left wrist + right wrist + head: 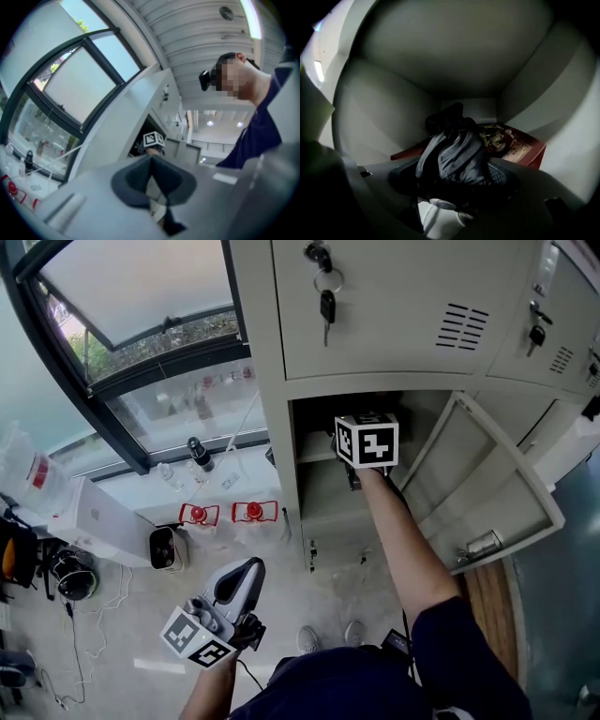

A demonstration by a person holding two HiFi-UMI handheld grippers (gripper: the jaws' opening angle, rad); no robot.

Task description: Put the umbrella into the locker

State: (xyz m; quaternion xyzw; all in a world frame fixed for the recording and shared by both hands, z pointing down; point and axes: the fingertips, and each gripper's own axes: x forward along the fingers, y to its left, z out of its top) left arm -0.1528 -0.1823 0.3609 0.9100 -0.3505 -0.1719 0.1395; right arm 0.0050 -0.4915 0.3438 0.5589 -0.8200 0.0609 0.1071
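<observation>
**A:** Where's the umbrella (452, 154)?

**B:** Inside the locker (314, 502), open compartment. It's a dark bundle lying partly over a red flat thing (525, 150).

**A:** Right gripper (453, 179) got it?

**B:** Nope. It's reached in w/ jaws spread, umbrella btwn them, pads not pressing.

**A:** And the left?

**B:** Left gripper (150, 159) is low, outside, well apart from the locker. Jaws pinched together, nothing in them.

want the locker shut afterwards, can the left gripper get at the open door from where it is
Probably not. The left gripper hangs low at the left, while the open door swings out at the far right, beyond the right arm reaching into the locker; it would have to cross that arm.
</observation>
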